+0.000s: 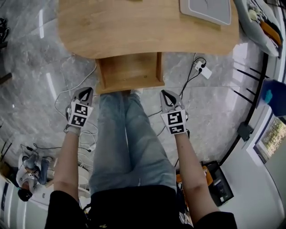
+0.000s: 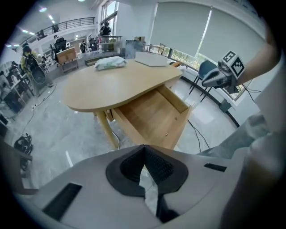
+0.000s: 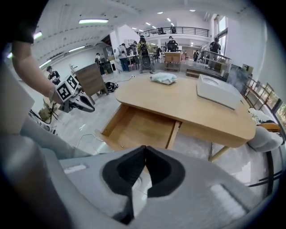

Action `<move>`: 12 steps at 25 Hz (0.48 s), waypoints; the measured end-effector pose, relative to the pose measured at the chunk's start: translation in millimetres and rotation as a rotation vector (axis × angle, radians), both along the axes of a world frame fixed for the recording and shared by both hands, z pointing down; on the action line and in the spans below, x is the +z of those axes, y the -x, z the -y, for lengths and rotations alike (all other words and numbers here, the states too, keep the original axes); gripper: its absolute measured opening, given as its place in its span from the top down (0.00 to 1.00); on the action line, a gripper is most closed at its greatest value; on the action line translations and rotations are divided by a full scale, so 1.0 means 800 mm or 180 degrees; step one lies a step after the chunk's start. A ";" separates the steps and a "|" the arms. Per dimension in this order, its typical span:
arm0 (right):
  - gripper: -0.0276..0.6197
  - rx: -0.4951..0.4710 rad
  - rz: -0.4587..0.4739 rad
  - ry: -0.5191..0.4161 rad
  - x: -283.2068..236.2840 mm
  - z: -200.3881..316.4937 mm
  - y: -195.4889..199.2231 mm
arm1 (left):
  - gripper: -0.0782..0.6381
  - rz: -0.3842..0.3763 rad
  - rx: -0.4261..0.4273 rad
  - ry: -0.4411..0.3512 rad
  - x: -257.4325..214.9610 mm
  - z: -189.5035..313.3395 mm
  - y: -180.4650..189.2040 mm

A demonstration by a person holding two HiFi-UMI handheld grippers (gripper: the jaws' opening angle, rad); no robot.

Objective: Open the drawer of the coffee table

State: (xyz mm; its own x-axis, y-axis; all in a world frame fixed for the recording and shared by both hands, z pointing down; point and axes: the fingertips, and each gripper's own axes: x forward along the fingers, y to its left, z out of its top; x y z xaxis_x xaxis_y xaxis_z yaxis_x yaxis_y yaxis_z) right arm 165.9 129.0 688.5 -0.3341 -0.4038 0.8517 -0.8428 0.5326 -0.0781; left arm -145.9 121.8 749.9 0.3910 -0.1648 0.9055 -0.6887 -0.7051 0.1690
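The light-wood coffee table has an oval top, and its drawer stands pulled out toward me, empty inside. My left gripper hangs shut just left of the drawer's front, above my left leg, with nothing between its fingers. On the other side my right gripper is shut too, level with the drawer front and apart from it. In the left gripper view the closed jaws point at the open drawer. The right gripper view shows its jaws meeting above the drawer.
A white flat tray lies at the table's far right, and a white bag at its far end. A power strip with cables lies on the marble floor at right; more cables and gear at left.
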 end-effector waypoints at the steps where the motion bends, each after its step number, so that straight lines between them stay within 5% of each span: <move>1: 0.96 0.0028 0.0037 -0.0016 -0.011 0.004 0.002 | 0.87 -0.0046 -0.0004 -0.0013 -0.013 0.003 -0.004; 12: 0.96 0.0242 0.0361 -0.0349 -0.159 0.058 0.035 | 0.88 -0.0906 -0.0607 -0.0393 -0.199 0.069 -0.037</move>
State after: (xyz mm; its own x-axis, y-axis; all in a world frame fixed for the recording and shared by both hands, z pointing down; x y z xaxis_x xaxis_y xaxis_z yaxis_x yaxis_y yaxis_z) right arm 138.0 82.6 561.2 -0.3906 -0.5200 0.7596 -0.8700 0.4782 -0.1200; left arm -116.2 66.7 591.0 0.5762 -0.3602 0.7336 -0.7473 -0.5956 0.2945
